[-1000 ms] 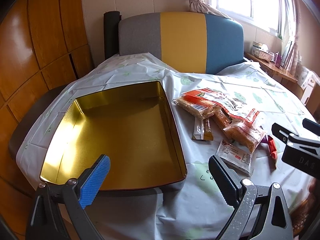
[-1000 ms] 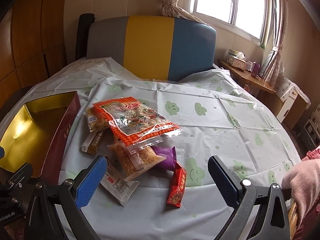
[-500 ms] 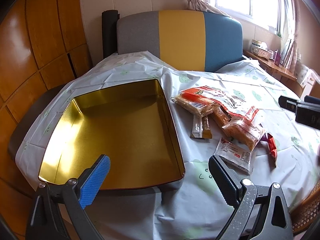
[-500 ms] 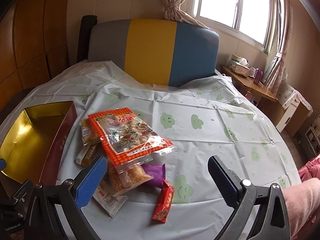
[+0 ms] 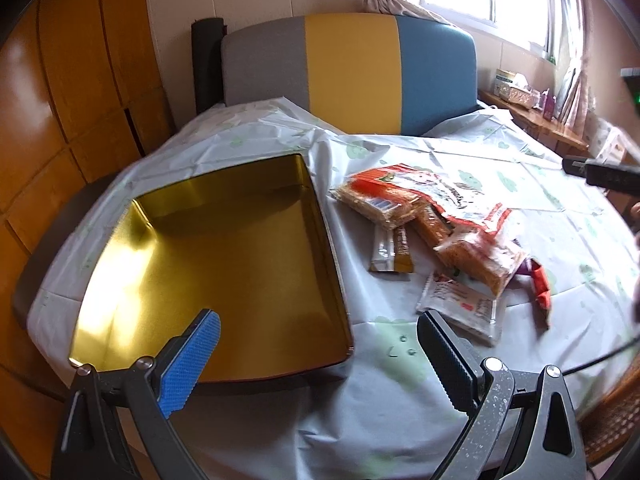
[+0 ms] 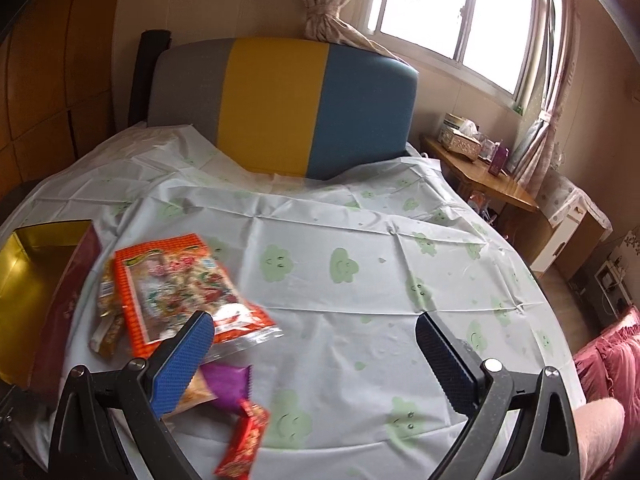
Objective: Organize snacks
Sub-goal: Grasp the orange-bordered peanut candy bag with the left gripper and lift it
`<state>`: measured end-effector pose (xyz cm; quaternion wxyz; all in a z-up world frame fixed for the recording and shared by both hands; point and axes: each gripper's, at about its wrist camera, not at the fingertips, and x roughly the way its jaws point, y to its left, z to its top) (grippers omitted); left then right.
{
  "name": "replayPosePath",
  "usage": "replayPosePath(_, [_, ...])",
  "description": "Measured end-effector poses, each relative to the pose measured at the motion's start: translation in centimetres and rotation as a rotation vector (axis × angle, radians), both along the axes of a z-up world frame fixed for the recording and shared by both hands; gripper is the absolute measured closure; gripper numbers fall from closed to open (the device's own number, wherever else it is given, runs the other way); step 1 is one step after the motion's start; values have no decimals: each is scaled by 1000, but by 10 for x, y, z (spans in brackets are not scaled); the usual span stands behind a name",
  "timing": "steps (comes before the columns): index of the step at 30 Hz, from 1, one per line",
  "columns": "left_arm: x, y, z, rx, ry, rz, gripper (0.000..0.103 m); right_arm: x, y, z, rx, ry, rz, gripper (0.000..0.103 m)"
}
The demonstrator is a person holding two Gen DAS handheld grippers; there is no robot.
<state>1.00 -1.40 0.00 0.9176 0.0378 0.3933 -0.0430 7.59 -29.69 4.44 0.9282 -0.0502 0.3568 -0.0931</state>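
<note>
snacks (image 5: 436,236) (about seven) beside one gold tin (image 5: 224,264); left gripper (image 5: 316,344) and right gripper (image 6: 312,344) both spread, empty.

A grey, yellow and blue headboard (image 6: 280,108) fills the upper centre, a curtained window (image 6: 456,12) the upper right, a wooden side table (image 6: 480,176) the right edge, and wood panelling (image 5: 60,100) the left.
</note>
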Motion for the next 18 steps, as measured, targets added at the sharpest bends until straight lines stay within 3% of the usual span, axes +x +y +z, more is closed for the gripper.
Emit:
replayPosePath(4, [10,0,3,-60,43,-25,3,11,-27,-19,53,21,-40,1])
replayPosePath(9, [39,-3,6,-138,135,-36,5,20,-54,-33,238,90,-96,2])
replayPosePath(11, [51,-9,7,-189,170,-64,19,21,-56,-35,246,98,-110,2])
replayPosePath(18, [99,-46,6,-322,283,-135,31,18,-53,-33,231,86,-96,2])
